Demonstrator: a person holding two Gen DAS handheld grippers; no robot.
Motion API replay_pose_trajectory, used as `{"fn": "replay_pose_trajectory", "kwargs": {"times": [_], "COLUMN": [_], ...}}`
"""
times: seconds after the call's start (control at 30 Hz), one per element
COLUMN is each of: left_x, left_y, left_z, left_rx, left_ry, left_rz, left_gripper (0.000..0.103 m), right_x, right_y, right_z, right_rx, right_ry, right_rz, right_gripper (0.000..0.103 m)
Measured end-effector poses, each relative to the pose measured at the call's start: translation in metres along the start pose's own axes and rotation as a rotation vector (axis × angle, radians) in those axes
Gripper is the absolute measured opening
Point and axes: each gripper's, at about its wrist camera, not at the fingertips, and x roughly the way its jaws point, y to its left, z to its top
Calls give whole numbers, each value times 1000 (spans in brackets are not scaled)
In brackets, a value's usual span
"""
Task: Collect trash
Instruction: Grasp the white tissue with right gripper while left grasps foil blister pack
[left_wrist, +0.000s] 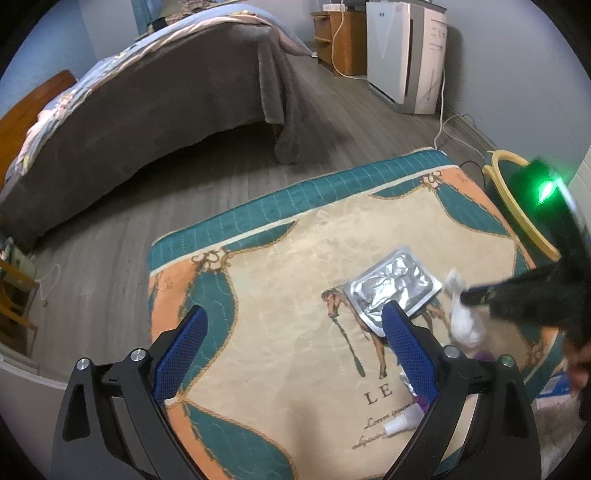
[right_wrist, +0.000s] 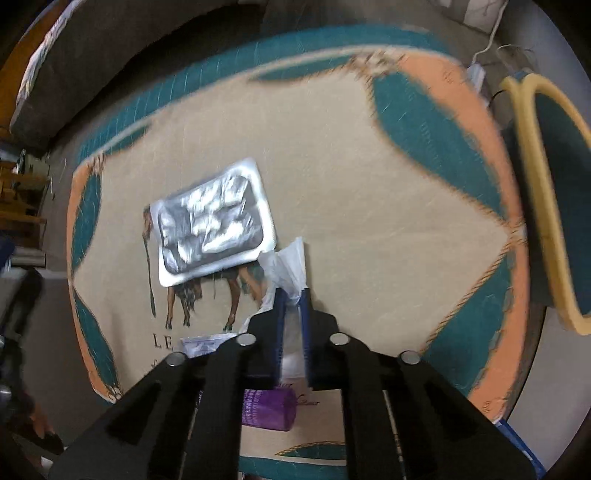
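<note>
A silver foil packet (left_wrist: 393, 286) lies on the patterned table cover (left_wrist: 295, 258); it also shows in the right wrist view (right_wrist: 212, 221). My left gripper (left_wrist: 295, 325) is open above the cover, its right finger just in front of the packet. My right gripper (right_wrist: 293, 299) is shut on a crumpled white tissue (right_wrist: 288, 264), held above the cover; the tissue (left_wrist: 463, 314) and right gripper (left_wrist: 476, 295) show at the right of the left wrist view. A purple item (right_wrist: 269, 408) and a white wrapper (right_wrist: 207, 345) lie below the right gripper.
A green bin with a yellow rim (left_wrist: 513, 199) stands past the table's right edge, also in the right wrist view (right_wrist: 546, 206). A bed with a brown blanket (left_wrist: 166, 99) is beyond the table. A white appliance (left_wrist: 402, 51) and cables stand by the wall.
</note>
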Motion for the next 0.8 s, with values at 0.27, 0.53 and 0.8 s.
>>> {"fn": "replay_pose_trajectory", "kwargs": {"times": [0.27,0.53,0.8], "left_x": [24,62,109], "left_y": [-28,-67,-88], "left_z": [4,3,4], "left_rx": [57,207,319], "left_ry": [38,88,169], "left_rz": [-60,-135,-136], "left_gripper": [94,94,94], "right_x": [-26,-20,-10], "right_y": [-9,-38,-73], "right_z": [22,36,41], "right_rx": [-110,-60,50], "right_ry": [-139,-130,-92], "right_rz": [-165,-176,-123], "right_gripper": [7,7,11]}}
